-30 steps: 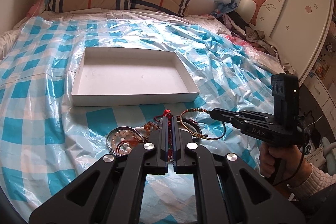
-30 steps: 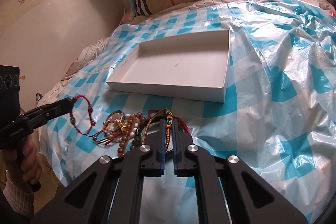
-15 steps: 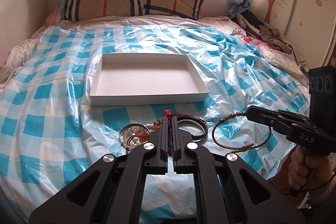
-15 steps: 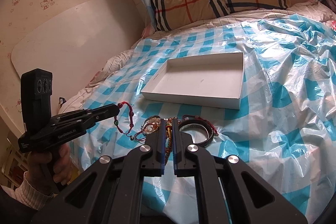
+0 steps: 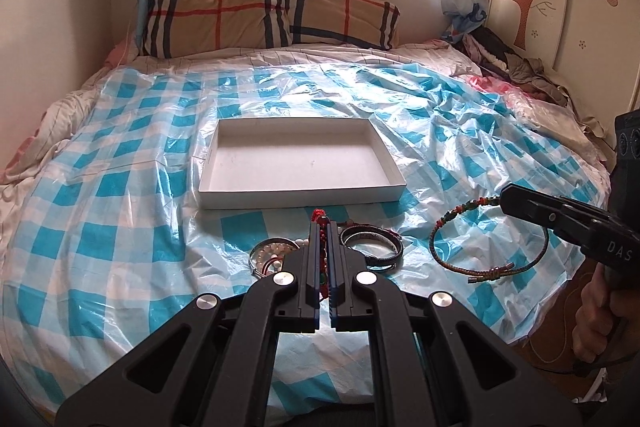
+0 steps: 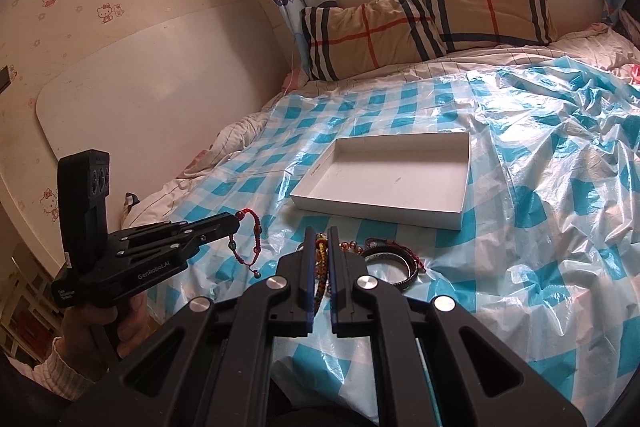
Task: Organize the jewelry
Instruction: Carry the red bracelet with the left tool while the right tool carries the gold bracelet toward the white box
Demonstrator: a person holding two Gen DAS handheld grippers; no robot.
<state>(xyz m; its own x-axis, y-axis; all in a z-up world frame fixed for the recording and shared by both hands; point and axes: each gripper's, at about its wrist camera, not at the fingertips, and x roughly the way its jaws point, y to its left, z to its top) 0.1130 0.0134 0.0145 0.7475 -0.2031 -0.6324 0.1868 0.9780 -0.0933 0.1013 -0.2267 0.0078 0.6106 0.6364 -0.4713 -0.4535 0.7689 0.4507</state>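
red bracelet between tool tips

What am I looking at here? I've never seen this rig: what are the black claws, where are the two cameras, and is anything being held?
No robot is involved: a person holds a pistol-grip clamp with two fingers in each hand, and each clamp carries a fisheye camera looking along its fingers. One picture is from the left clamp, the other from the right, so each shows its own fingers at the bottom and the other clamp off to the side.

The left gripper is shut on a red beaded bracelet, which hangs from its tip. The right gripper is shut on a braided multicolour bracelet, also lifted.

Below them is a bed covered with a blue checked plastic sheet. On it sit an empty white box and a small pile of remaining bracelets.
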